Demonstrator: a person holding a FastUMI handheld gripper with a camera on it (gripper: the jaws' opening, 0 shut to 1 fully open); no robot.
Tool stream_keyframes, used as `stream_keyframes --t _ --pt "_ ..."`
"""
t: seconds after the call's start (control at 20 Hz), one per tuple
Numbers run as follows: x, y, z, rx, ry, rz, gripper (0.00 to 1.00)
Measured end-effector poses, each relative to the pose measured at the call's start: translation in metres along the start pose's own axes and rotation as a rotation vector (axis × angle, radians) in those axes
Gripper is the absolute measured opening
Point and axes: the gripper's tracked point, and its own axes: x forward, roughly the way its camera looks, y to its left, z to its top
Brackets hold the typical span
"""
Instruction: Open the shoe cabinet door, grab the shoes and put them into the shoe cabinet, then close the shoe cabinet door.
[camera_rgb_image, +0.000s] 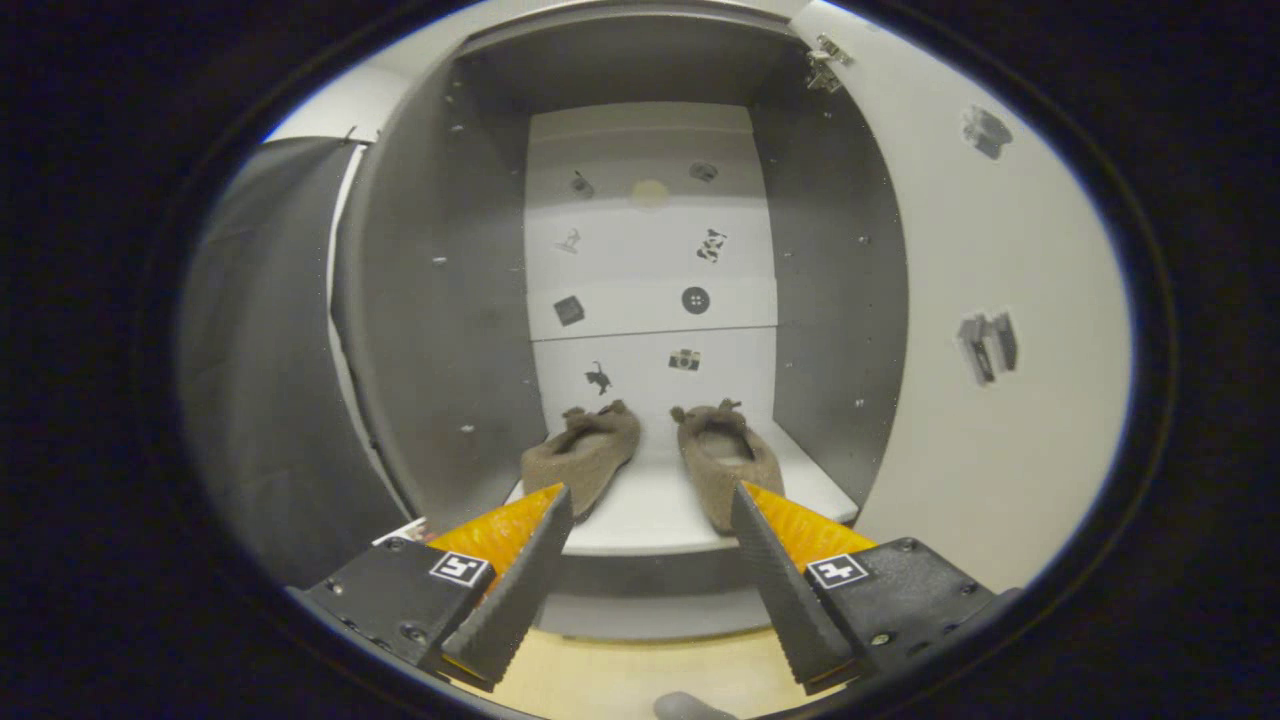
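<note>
Two brown felt shoes sit side by side on the white bottom shelf (660, 510) of the open shoe cabinet (440, 300), heels toward me. The left shoe (583, 455) leans a little to the left, and the right shoe (724, 460) lies straight. My gripper (650, 505) stands open just in front of the shelf edge with nothing between its fingers. Its left fingertip overlaps the left shoe's heel in the picture and its right fingertip overlaps the right shoe's heel. The cabinet door (990, 330) is swung wide open to the right.
The cabinet's white back wall (650, 260) carries small stickers. Its grey side walls (840, 280) close in the shelf. Two hinges (825, 62) show at the top right. A dark cloth (260, 380) hangs left of the cabinet. Pale wooden floor (620, 675) lies below the fingers.
</note>
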Motion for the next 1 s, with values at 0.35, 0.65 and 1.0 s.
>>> stream_keyframes --t 0.35,0.65,1.0 --pt "-0.138 0.003 -0.009 -0.043 -0.035 0.064 1.00" --pt "-0.255 -0.025 -0.017 -0.037 -0.046 0.092 1.00" --pt "-0.349 -0.129 0.000 -0.052 -0.118 -0.034 1.00"
